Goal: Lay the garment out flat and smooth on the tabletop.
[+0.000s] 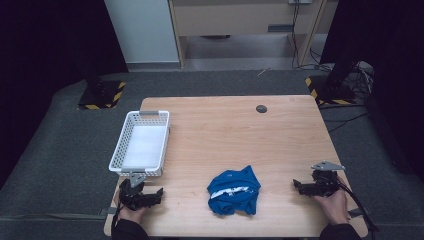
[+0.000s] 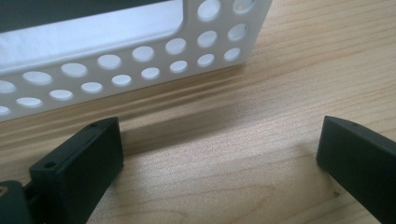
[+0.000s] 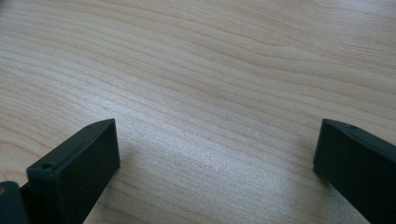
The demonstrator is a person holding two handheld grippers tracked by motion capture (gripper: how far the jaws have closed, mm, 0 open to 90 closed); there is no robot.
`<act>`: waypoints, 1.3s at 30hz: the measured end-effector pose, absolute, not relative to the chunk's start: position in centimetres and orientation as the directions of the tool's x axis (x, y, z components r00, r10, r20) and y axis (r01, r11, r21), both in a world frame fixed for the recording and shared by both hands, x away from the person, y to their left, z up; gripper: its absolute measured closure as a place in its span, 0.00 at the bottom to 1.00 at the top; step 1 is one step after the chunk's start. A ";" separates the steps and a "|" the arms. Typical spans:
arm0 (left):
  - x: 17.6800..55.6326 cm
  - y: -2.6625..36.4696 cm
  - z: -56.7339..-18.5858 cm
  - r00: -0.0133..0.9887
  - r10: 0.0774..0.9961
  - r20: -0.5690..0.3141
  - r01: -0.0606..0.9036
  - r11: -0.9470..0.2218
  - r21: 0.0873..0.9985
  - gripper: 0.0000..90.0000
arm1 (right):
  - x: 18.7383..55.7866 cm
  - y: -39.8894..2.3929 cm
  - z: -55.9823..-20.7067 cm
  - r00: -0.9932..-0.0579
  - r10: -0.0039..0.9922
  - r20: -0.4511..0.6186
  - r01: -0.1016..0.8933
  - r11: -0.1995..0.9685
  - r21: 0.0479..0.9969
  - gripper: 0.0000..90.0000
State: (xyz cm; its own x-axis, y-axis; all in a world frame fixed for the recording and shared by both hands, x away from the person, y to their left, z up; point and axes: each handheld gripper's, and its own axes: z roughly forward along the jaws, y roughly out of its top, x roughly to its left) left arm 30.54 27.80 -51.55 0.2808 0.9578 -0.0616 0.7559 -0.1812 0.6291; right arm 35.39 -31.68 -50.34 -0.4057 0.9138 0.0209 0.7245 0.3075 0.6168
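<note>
A crumpled blue cloth (image 1: pixel 234 190) with a white stripe lies near the front edge of the wooden table (image 1: pixel 240 135), in the middle. To its left stands a white perforated basket (image 1: pixel 120 145) with nothing in it. My left gripper (image 1: pixel 152 196) rests on the table just in front of the basket, open and holding nothing; in the left gripper view its jaws (image 2: pixel 219 158) stand wide apart, with the basket wall (image 2: pixel 121 60) just ahead. My right gripper (image 1: pixel 300 187) rests at the front right, a little to the right of the cloth, open over bare wood (image 3: pixel 217 158).
A small dark round cap (image 1: pixel 261 108) sits in the tabletop at the back. Stand bases with yellow-black stripes are on the grey floor at the back left (image 1: pixel 100 95) and back right (image 1: pixel 330 92), with cables near the right one.
</note>
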 end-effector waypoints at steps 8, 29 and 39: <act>30.5 28.1 -51.0 0.224 0.968 -0.112 0.782 -0.109 0.614 0.05 | 35.3 -31.8 -49.8 -0.352 0.934 0.060 0.767 0.251 0.591 0.02; 29.8 25.5 -48.4 0.298 0.946 -0.126 0.734 -0.143 0.664 0.06 | 35.0 -30.5 -47.6 -0.411 0.906 0.099 0.733 0.264 0.627 0.05; 29.8 23.5 -46.6 0.343 0.921 -0.182 0.696 -0.120 0.708 0.07 | 35.0 -29.7 -46.4 -0.424 0.896 0.133 0.717 0.242 0.653 0.06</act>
State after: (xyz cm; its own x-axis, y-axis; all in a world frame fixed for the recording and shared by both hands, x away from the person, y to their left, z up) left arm 29.76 23.54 -46.61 0.3434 0.9213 -0.1822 0.6964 -0.1197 0.7076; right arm 35.01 -29.69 -46.36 -0.4237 0.8959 0.1334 0.7173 0.2420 0.6534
